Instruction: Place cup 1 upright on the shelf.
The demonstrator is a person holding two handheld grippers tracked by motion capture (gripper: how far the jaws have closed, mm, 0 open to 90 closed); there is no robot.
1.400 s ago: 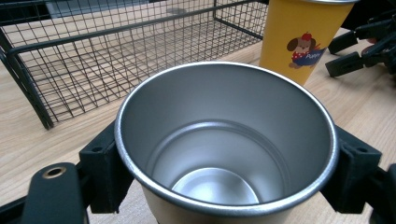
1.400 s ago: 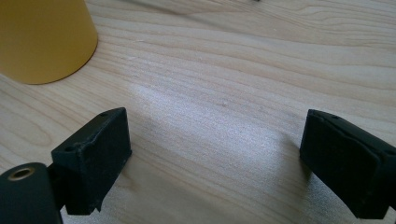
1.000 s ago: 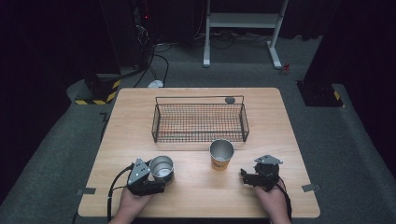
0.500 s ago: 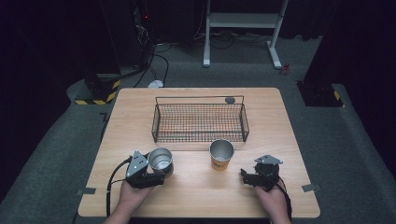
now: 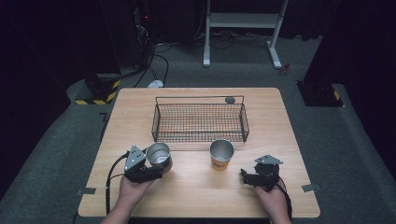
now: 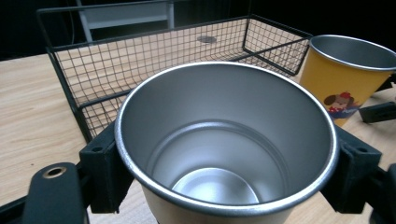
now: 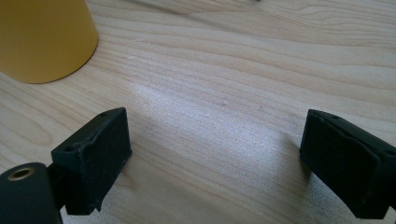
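A bare steel cup [image 5: 159, 155] [image 6: 224, 154] is clamped between the pads of my left gripper [image 5: 155, 164] [image 6: 226, 179], which is shut on its sides at the front left of the table; the cup is upright and empty. A yellow cup with a cartoon print [image 5: 221, 155] [image 6: 343, 79] [image 7: 42, 37] stands at mid-table, apart from both grippers. My right gripper [image 5: 250, 178] [image 7: 215, 158] rests low at the front right, open, with bare wood between its jaws and the yellow cup off to its left.
A black wire basket [image 5: 200, 122] [image 6: 140, 60] sits empty just behind both cups. A small grey disc [image 5: 229, 100] [image 6: 206, 39] lies on the wooden table [image 5: 196, 196] behind the basket. Dark floor, cables and a white stand surround the table.
My left gripper has carried the steel cup a little away from the front edge, toward the basket. The right gripper and the yellow cup have stayed put.
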